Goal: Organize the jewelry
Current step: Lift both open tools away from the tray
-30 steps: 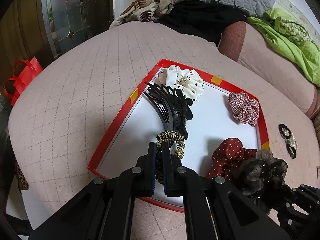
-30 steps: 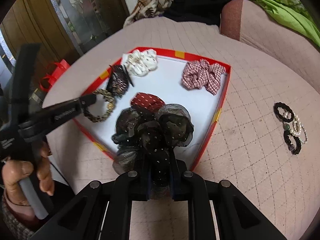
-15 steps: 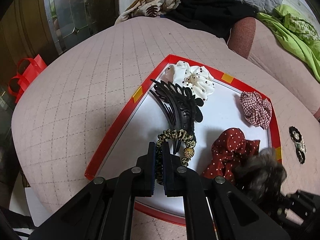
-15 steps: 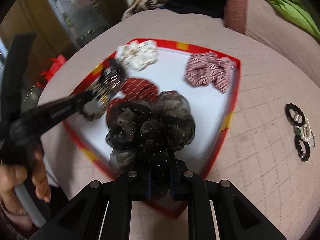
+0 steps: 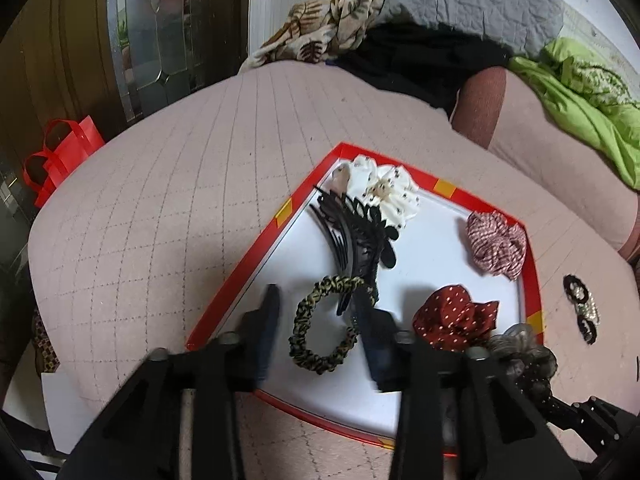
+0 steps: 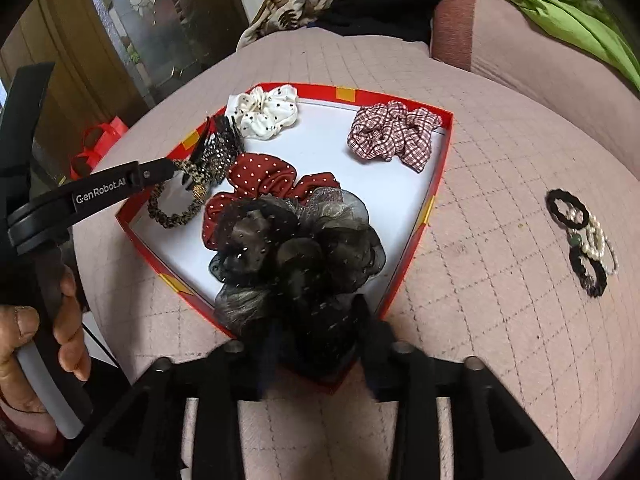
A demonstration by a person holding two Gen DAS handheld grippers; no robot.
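A red-rimmed white tray (image 5: 256,256) lies on the quilted pink cushion; it also shows in the right wrist view (image 6: 436,168). My left gripper (image 5: 320,344) is open, its fingers either side of a leopard-print hair tie (image 5: 320,324) lying in the tray. My right gripper (image 6: 320,356) is open around a black sheer scrunchie (image 6: 296,256) resting at the tray's near corner. In the tray also lie a black comb clip (image 5: 352,232), a white scrunchie (image 5: 384,192), a checked scrunchie (image 5: 496,244) and a red dotted scrunchie (image 5: 452,316).
A black and pearl bracelet set (image 6: 584,240) lies on the cushion right of the tray. A red bag (image 5: 60,152) sits off the cushion's left edge. Clothes and a green cloth (image 5: 580,96) are piled at the back.
Both grippers have opened. The left one has let go of the leopard-print hair tie, which now lies in the tray. The right one has let the black sheer scrunchie down at the tray's corner.
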